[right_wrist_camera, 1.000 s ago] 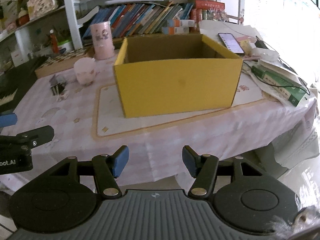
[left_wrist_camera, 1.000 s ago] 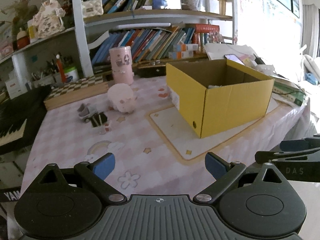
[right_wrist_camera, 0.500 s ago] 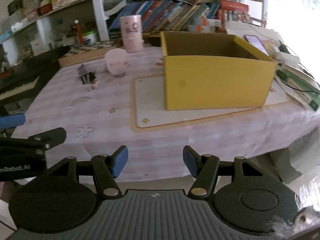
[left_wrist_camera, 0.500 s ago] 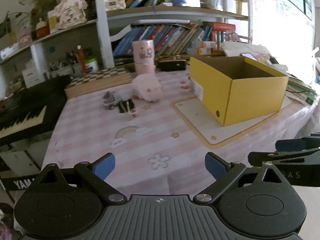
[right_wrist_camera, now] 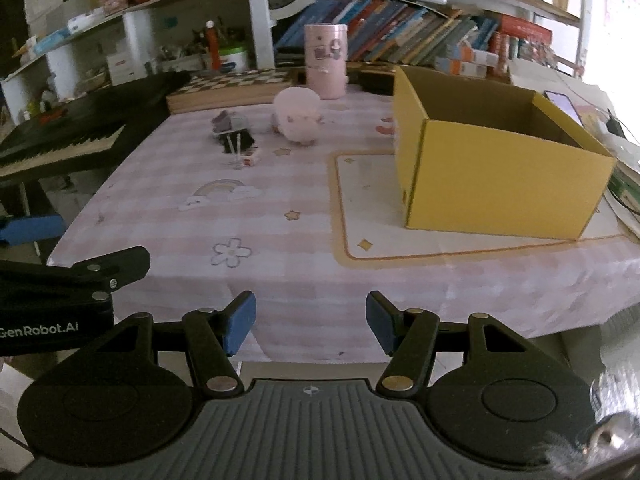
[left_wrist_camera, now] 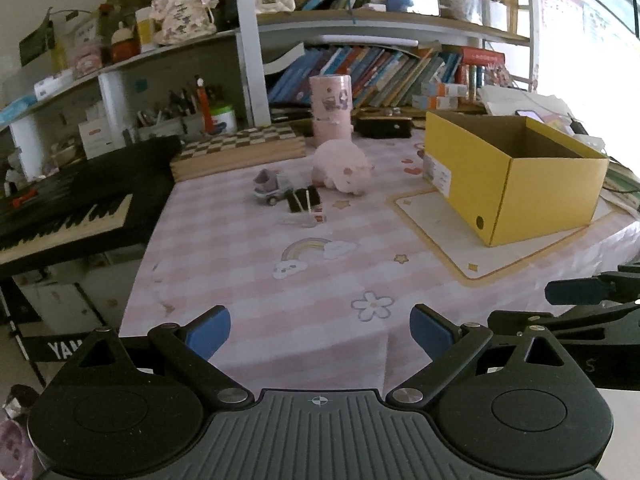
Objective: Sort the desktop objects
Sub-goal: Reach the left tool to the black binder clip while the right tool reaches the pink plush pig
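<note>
A yellow cardboard box point(left_wrist_camera: 516, 184) point(right_wrist_camera: 496, 160) stands open-topped on a cream mat at the right of the pink checked table. Further back lie a pink round toy point(left_wrist_camera: 342, 168) point(right_wrist_camera: 298, 118), a small grey toy truck point(left_wrist_camera: 272, 186) point(right_wrist_camera: 226, 122), black binder clips point(left_wrist_camera: 304, 200) point(right_wrist_camera: 238, 142) and a tall pink cylinder point(left_wrist_camera: 331, 110) point(right_wrist_camera: 325, 60). My left gripper point(left_wrist_camera: 320, 332) is open and empty over the table's near edge. My right gripper point(right_wrist_camera: 310, 322) is open and empty too, just off the near edge. Each gripper shows at the side of the other's view.
A black keyboard point(left_wrist_camera: 68, 208) point(right_wrist_camera: 80, 128) stands left of the table. A chessboard box point(left_wrist_camera: 240, 150) lies at the back. Shelves of books point(left_wrist_camera: 384, 68) rise behind. A phone point(right_wrist_camera: 562, 104) and papers lie beyond the box on the right.
Both grippers have drawn back and swung leftward, so the box has shifted right in both views and more of the table shows. Both stay open and empty.
</note>
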